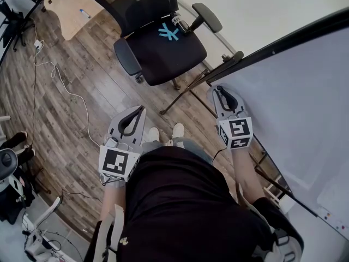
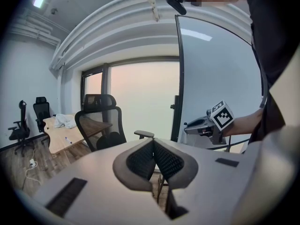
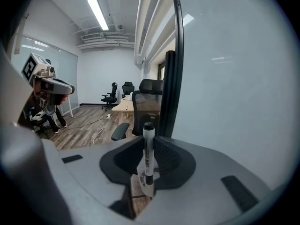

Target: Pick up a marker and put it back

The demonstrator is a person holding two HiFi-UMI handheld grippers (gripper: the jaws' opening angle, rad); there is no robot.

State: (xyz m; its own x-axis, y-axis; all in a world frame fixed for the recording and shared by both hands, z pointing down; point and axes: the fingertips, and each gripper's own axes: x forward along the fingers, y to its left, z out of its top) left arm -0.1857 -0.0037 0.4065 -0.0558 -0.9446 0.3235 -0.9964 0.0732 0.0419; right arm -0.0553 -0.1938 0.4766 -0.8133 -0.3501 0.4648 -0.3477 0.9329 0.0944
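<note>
Now: right tool (image 1: pixel 223 93) clamped on marker (image 3: pixel 148 149), pads pressing barrel from both sides. Marker stands upright between jaws: white barrel, dark tip at top, black band and small print lower down. Sits near whiteboard (image 3: pixel 234 78) edge. Left tool (image 2: pixel 153 143) closed, pads together, nothing held. Black office chair (image 1: pixel 162 37) ahead.

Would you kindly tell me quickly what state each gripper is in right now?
Left gripper: closed, empty.
Right gripper: closed on the marker, held upright.
</note>
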